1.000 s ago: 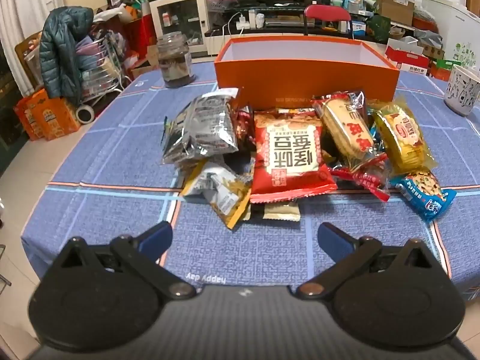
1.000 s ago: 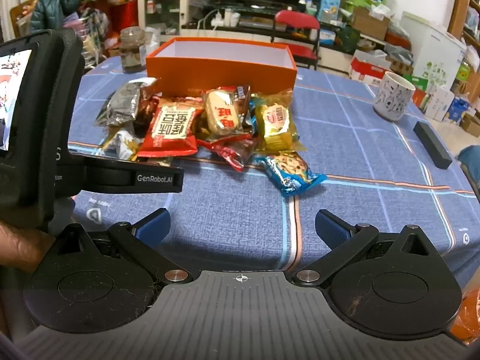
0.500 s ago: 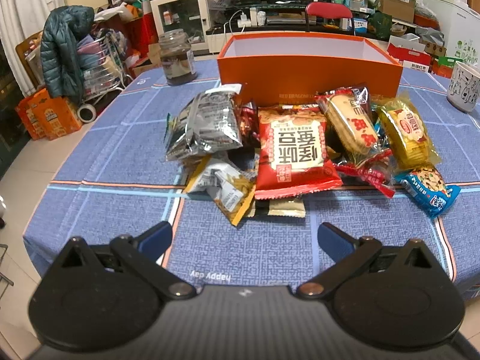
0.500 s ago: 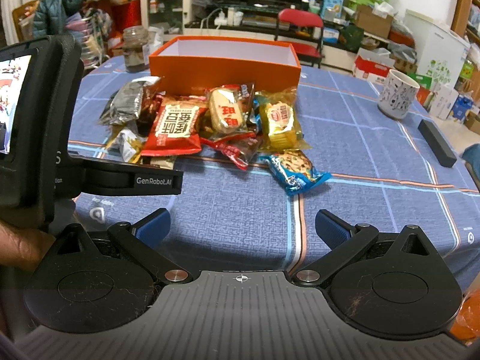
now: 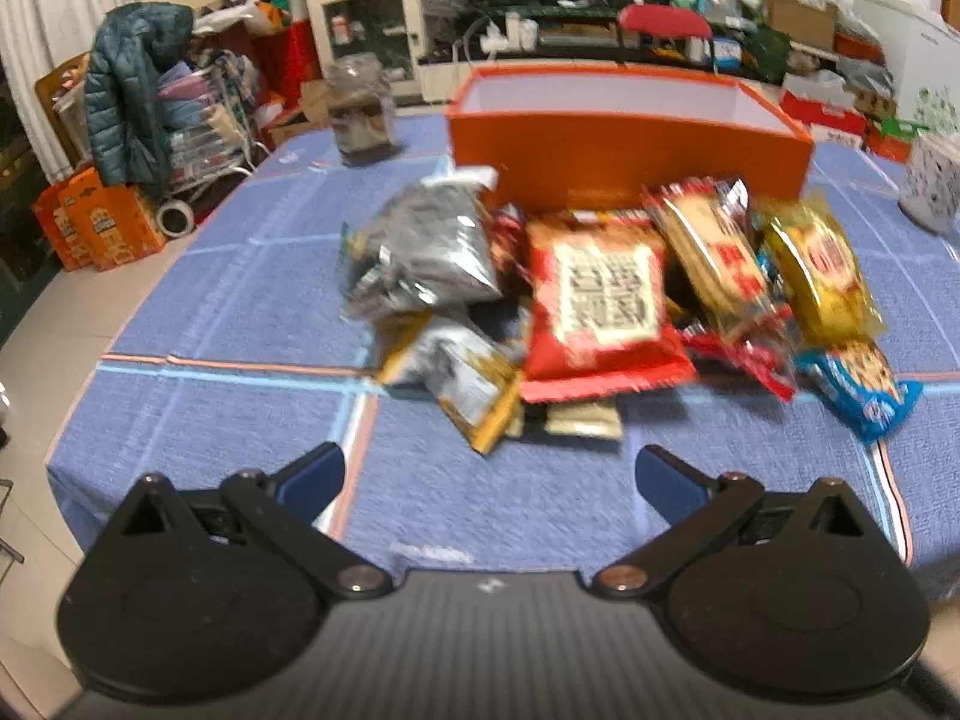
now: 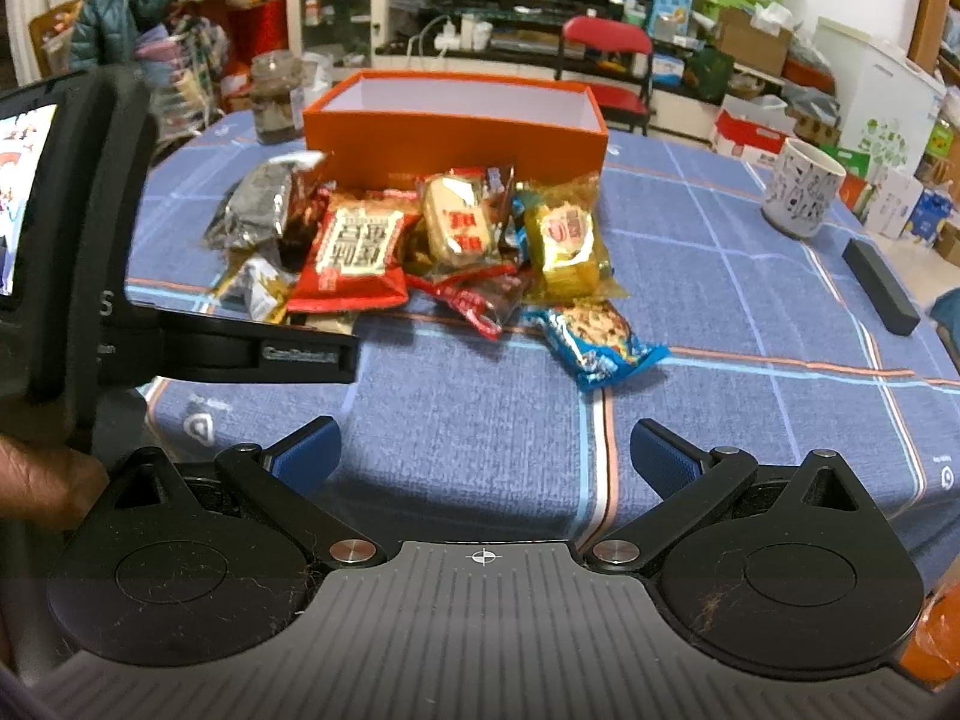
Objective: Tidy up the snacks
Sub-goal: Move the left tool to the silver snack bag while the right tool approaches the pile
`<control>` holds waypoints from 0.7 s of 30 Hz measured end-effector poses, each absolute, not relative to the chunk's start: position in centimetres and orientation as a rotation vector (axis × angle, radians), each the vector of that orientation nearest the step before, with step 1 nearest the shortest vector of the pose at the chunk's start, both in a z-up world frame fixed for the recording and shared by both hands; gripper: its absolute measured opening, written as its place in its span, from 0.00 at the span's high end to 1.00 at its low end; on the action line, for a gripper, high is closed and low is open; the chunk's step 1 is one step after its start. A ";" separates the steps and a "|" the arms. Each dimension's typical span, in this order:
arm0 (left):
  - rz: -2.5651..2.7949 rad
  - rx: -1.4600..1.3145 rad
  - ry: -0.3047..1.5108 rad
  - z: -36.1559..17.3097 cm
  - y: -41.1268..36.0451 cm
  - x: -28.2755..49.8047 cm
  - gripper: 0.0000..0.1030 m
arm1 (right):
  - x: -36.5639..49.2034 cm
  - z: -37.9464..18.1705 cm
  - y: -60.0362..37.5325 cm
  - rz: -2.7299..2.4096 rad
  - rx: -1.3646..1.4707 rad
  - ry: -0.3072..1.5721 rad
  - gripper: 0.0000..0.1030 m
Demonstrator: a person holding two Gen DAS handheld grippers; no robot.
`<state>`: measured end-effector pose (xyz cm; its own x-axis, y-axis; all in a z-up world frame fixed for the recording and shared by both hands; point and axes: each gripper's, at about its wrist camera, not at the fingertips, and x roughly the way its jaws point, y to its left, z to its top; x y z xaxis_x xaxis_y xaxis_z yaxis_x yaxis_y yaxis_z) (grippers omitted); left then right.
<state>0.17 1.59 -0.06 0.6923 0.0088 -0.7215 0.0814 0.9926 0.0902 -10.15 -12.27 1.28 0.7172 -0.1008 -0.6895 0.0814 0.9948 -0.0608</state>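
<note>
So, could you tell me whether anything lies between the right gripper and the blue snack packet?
Nothing visible does: only bare tablecloth separates the open right gripper from the blue snack packet, the nearest of the pile.

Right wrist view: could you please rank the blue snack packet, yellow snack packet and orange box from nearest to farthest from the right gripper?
1. Blue snack packet, nearest, just ahead.
2. Yellow snack packet, behind it in the pile.
3. Orange box, farthest, behind the pile.

An orange box (image 6: 454,141) (white inside) stands on the table (image 6: 720,276) with its blue cloth lined pale blue and orange. Snack packets: silver (image 5: 429,246), red (image 5: 600,306), yellow (image 6: 567,243), blue (image 6: 600,342). White patterned mug (image 6: 801,189).
</note>
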 end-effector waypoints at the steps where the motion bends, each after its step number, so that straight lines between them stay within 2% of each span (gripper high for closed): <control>1: -0.031 0.115 0.788 0.3 2.0 0.2 0.01 | -10.5 1.9 -12.8 -0.089 -0.015 0.730 0.07; 7: -0.026 0.048 0.654 3.2 6.3 0.4 0.00 | -14.3 5.1 -17.5 -0.140 -0.103 0.358 0.07; 11: -0.043 -0.040 0.625 4.1 7.9 1.9 0.00 | -14.1 6.4 -20.9 -0.103 -0.054 0.259 0.07; 15: -0.113 0.013 0.627 3.8 6.9 4.4 0.00 | -11.1 4.9 -21.9 -0.119 -0.144 0.327 0.09; 17: -0.114 0.024 0.606 4.0 7.4 5.3 0.00 | -9.5 3.9 -22.5 -0.091 -0.131 0.376 0.19; 21: -0.133 -0.044 0.613 3.9 9.7 7.2 0.00 | -6.1 2.4 -22.4 -0.022 -0.128 0.437 0.19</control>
